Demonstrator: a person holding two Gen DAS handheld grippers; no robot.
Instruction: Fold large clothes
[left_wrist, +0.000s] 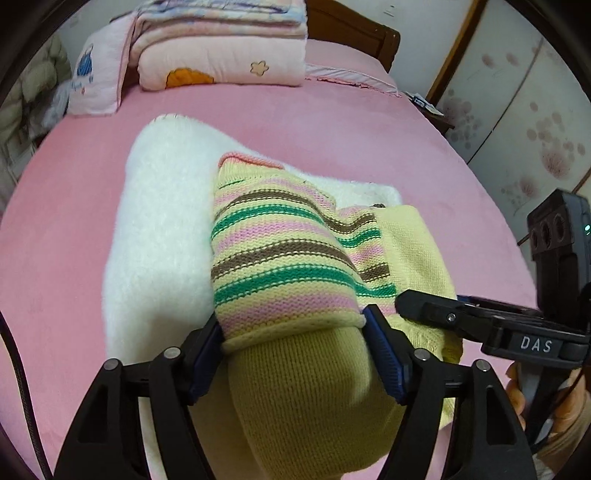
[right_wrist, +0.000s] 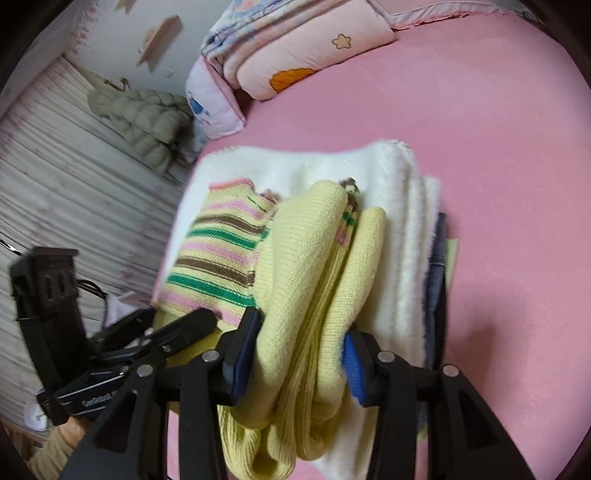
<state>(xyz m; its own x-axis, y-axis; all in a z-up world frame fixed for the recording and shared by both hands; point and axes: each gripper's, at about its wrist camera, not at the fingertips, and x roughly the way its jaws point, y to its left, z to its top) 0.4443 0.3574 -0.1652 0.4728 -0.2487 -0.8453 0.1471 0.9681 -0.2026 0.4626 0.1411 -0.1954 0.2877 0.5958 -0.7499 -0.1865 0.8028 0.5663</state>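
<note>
Risk of bunching: left claw (left_wrist: 293, 328) and right claw (right_wrist: 295, 354) both clamped on yellow striped sweater (left_wrist: 280, 236) above white folded garment (left_wrist: 159, 229); uneven release could spill fold

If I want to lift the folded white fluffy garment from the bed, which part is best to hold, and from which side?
Probably the thick stacked edge of the white fluffy garment, approached from the side facing the open pink bed sheet. There its folded layers are exposed and uncovered, while the yellow striped sweater, gripped by the left gripper and right gripper, lies over its middle.
</note>
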